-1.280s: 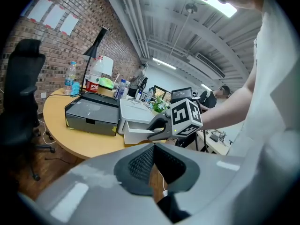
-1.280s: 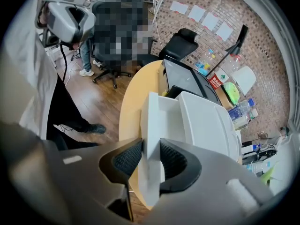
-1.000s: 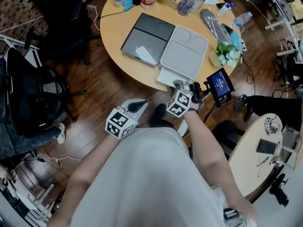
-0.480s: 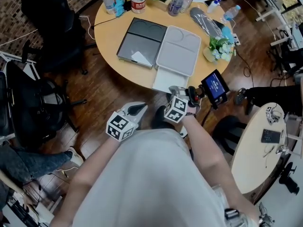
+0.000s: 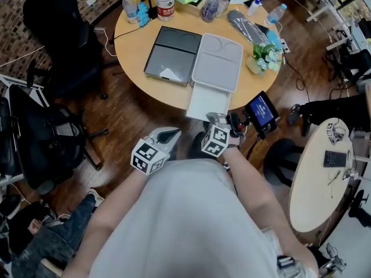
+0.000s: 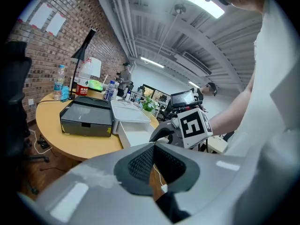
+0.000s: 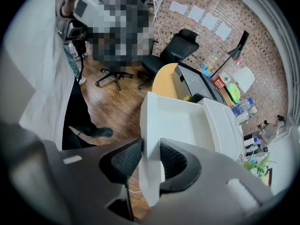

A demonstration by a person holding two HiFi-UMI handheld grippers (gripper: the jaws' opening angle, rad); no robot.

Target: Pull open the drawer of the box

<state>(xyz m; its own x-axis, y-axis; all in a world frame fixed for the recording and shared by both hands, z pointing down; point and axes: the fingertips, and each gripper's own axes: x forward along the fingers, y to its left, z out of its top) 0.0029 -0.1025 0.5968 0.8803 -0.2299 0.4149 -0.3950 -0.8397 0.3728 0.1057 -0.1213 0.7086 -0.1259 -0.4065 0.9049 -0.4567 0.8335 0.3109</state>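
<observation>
Drawer (image 7: 183, 121), white, rectangular, perhaps plastic, in right gripper (image 7: 151, 158).

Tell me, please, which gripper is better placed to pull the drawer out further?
Right. The right gripper is clamped on the front wall of the drawer, in line to pull. The left gripper hangs beside it, off the table, holding nothing.

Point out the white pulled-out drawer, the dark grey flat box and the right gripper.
White drawer (image 5: 204, 102): head view, its bare floor.
Dark grey box (image 5: 174, 52): head view, middle of lid.
Right gripper (image 7: 151, 159): right gripper view, between pads clamping the drawer's front wall.
</observation>
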